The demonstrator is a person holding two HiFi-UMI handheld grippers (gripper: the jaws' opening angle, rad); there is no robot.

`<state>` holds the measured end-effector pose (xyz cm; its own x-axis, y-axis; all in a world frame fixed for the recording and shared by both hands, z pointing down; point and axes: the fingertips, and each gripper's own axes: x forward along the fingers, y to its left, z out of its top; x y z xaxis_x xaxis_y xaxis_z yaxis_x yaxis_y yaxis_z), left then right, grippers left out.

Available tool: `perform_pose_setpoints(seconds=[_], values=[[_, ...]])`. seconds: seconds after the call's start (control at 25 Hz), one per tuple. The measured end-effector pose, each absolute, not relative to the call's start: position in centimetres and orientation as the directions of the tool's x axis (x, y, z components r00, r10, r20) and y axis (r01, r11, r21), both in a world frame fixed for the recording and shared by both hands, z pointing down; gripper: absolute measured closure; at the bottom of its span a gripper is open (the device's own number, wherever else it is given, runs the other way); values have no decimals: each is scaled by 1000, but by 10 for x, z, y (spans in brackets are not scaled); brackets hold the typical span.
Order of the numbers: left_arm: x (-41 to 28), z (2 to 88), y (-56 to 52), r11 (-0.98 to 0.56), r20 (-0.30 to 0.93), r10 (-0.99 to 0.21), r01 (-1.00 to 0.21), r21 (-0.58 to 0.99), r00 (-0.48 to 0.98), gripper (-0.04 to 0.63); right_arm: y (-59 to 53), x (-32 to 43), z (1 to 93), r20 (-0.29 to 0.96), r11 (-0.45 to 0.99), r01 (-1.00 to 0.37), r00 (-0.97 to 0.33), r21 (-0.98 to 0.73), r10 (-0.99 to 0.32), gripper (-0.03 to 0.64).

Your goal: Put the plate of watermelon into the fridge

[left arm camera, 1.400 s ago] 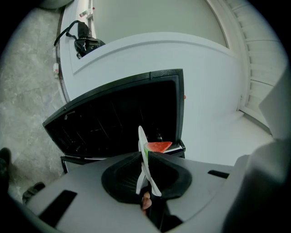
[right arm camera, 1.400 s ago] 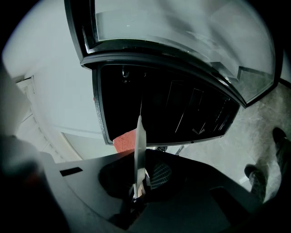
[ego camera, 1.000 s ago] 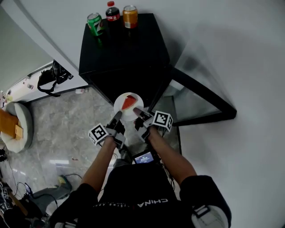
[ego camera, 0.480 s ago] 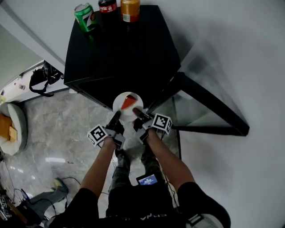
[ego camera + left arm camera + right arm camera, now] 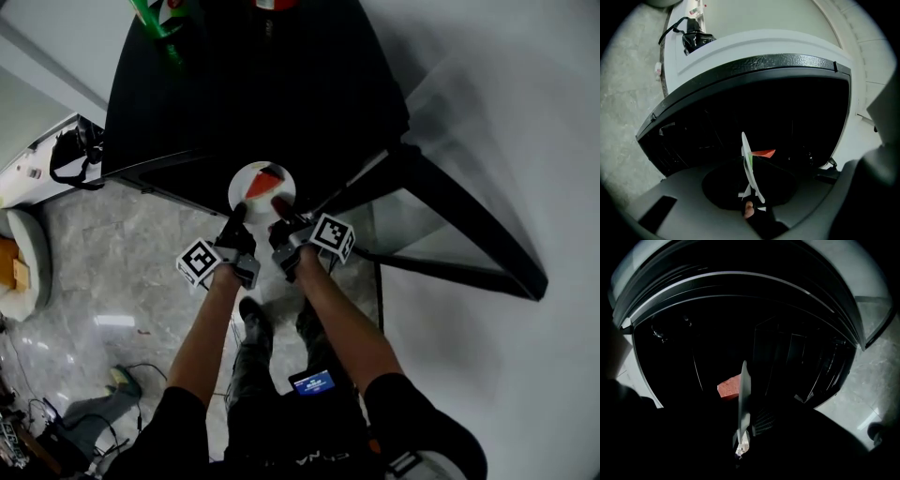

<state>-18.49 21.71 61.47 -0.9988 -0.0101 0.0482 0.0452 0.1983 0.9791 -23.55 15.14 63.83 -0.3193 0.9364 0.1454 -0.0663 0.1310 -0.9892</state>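
One white plate (image 5: 246, 180) sits in the middle of the head view, with one red watermelon slice (image 5: 265, 180) on it. Two tongs show just below it, the left tongs (image 5: 238, 215) and the right tongs (image 5: 278, 202). Each carries one marker cube, so there are two: the left cube (image 5: 199, 263) and the right cube (image 5: 333, 237). There is one black fridge (image 5: 262, 94) with one open door (image 5: 450, 234). At the top edge stands one green can (image 5: 150, 13) and one container (image 5: 272, 4) showing only a reddish base; whether there is a third cannot be told. At the left are one black bag (image 5: 67, 155) and one round cushion (image 5: 21, 272). One lit phone (image 5: 312, 382) shows at lower centre.
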Motion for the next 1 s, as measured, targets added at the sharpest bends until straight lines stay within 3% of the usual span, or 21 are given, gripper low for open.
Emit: perform_pose_setpoints(seconds=[0.4,1.0], values=[[-200,642,209,166,57,-106,38,985,-993,535,167,-250,663,143,133,-52,-338,-990,930,584],[-218,673,232,120,172,43,176,977,-984,557,181,-269,678,216,235,24,-315,-972,924,584]])
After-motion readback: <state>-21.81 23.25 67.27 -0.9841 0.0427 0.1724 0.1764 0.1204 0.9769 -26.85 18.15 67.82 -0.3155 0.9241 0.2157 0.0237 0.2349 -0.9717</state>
